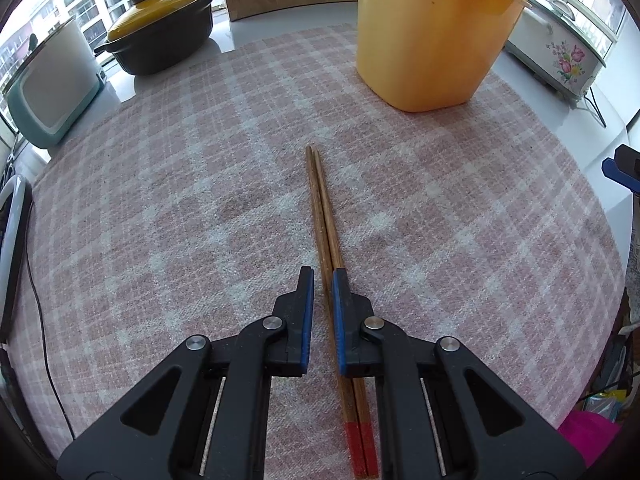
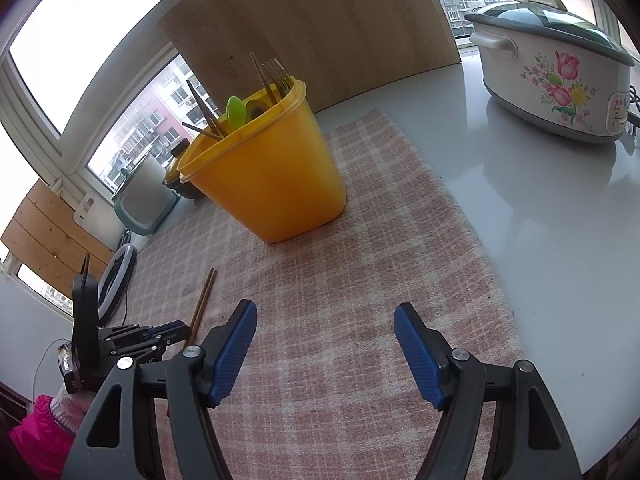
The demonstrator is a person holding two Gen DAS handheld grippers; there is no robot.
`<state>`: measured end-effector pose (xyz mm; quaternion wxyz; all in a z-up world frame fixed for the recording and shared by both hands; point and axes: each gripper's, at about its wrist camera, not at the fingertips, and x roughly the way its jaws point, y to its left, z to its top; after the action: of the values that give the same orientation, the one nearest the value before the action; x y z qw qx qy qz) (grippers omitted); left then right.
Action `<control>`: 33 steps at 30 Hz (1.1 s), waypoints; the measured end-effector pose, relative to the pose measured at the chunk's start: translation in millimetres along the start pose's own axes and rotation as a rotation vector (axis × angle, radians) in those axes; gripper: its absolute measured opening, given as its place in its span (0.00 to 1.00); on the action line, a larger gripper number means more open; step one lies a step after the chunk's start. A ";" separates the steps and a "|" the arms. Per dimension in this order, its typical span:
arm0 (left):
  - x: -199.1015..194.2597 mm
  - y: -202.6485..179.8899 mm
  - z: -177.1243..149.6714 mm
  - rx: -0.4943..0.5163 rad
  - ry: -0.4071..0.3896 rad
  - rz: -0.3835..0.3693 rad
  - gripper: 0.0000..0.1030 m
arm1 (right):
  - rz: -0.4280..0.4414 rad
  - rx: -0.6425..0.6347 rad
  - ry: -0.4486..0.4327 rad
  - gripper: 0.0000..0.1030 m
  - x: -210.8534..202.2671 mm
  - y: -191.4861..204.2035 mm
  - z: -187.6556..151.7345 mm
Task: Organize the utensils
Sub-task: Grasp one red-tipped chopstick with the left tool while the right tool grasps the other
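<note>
A pair of brown wooden chopsticks [image 1: 323, 208] with red ends lies on the pink checked cloth [image 1: 180, 200], pointing toward a tall orange holder [image 1: 428, 36]. My left gripper [image 1: 322, 276] is low over them with its jaws a narrow gap apart; the chopsticks run between the jaws, against the right pad [image 1: 338, 312]. My right gripper [image 2: 325, 316] is open wide and empty above the cloth [image 2: 340, 260]. In the right wrist view the orange holder [image 2: 268, 176] holds forks, chopsticks and a green spoon. The chopsticks [image 2: 204, 300] and the left gripper [image 2: 168, 330] show at the lower left.
A black pot with a yellow lid [image 1: 160, 36] and a teal-and-white appliance [image 1: 52, 80] stand at the back left. A white flowered cooker [image 2: 556, 72] stands on the white counter at the back right. A wooden board [image 2: 312, 28] leans behind the holder.
</note>
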<state>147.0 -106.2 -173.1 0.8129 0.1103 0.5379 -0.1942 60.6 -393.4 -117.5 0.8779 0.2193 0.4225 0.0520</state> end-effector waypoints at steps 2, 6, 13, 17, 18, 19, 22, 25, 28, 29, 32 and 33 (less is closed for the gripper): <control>1.4 -0.9 2.1 0.008 0.003 -0.005 0.07 | 0.002 0.004 0.001 0.72 1.3 1.1 -0.3; 3.4 -3.6 5.9 0.027 0.009 0.003 0.07 | 0.001 0.011 0.000 0.72 1.7 0.8 -0.8; 3.6 -0.2 4.6 0.032 0.024 0.008 0.07 | -0.001 0.033 -0.005 0.72 -1.0 -5.6 -2.3; 5.1 -0.5 4.7 0.030 0.034 0.007 0.07 | -0.001 0.036 -0.003 0.71 -0.3 -5.9 -4.1; 5.9 -0.1 4.2 0.040 0.036 0.010 0.07 | -0.001 0.037 -0.001 0.71 0.1 -5.8 -4.4; 7.7 -1.8 4.3 0.049 0.040 0.011 0.07 | 0.001 0.037 0.001 0.71 0.7 -5.7 -4.6; 14.1 -5.2 6.0 0.058 0.045 0.022 0.07 | 0.011 0.033 0.007 0.71 1.7 -2.8 -5.3; 16.5 -1.7 9.5 0.026 0.042 0.004 0.07 | 0.022 0.016 0.013 0.71 2.2 3.9 -5.4; 16.7 4.1 9.4 -0.006 0.034 -0.013 0.06 | 0.052 -0.002 0.034 0.71 5.1 12.8 -5.5; 16.1 6.2 8.3 -0.016 0.031 -0.013 0.05 | 0.061 -0.009 0.042 0.71 6.3 16.8 -5.7; 12.7 14.0 3.5 -0.056 0.024 -0.021 0.04 | 0.087 -0.022 0.074 0.71 13.0 29.8 -6.9; 11.5 16.5 1.9 -0.070 0.024 -0.026 0.04 | 0.097 -0.025 0.090 0.70 16.7 34.9 -7.5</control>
<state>159.8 -94.3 -183.4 0.8073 0.0772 0.5552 -0.1846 68.8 -354.8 -118.6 0.8572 0.2261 0.4496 0.1095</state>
